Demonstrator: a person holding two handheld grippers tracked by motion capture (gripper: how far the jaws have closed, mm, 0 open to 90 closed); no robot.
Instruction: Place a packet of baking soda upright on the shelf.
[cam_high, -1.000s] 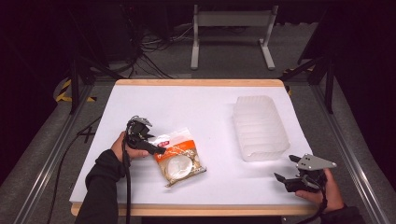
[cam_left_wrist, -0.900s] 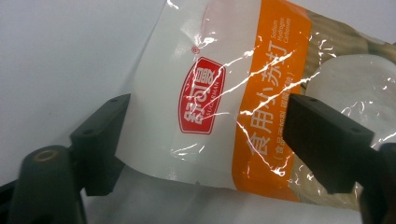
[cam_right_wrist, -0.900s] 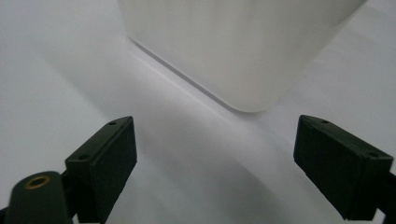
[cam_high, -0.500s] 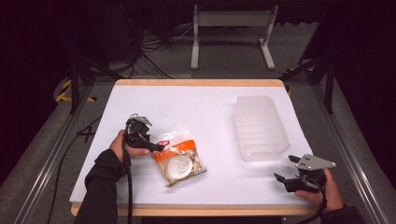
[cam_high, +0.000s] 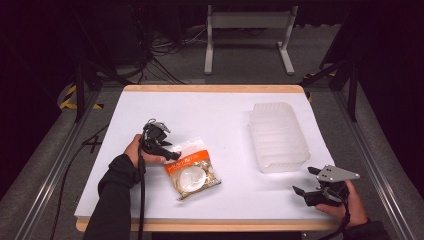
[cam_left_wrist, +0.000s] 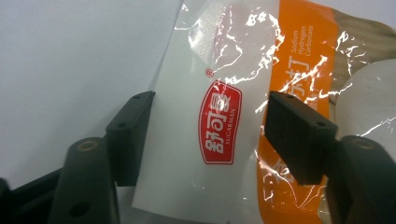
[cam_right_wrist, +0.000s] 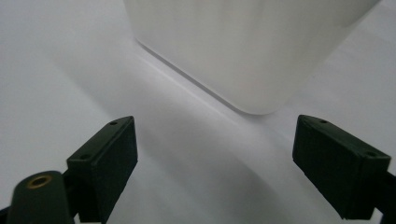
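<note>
Left tongs (cam_left_wrist: 205, 135): jaws wide, straddling the packet's white end.
Packet: crinkly clear-and-orange plastic snack packet (cam_high: 191, 168), flat on the white tabletop (cam_high: 210, 120), pale round cakes inside.
Writing: red "SUGARMAN" badge (cam_left_wrist: 220, 122); "Sodium Hydrogen Carbonate" on the orange band.
Tub: frosted ribbed plastic tub (cam_high: 278, 136), well right.
Right tongs (cam_high: 306, 182): wide, holding nothing.

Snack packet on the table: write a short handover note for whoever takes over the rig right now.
Left tool: open, jaws either side of the snack packet's white end, not closed on it.
Right tool: open, holding nothing, near the table's front right corner, facing the plastic tub.
Packet lies flat on the white table; the tub stands to its right, apart.
Done: left tool lined up.
Left: probably grip the packet and move it to the tub.
</note>
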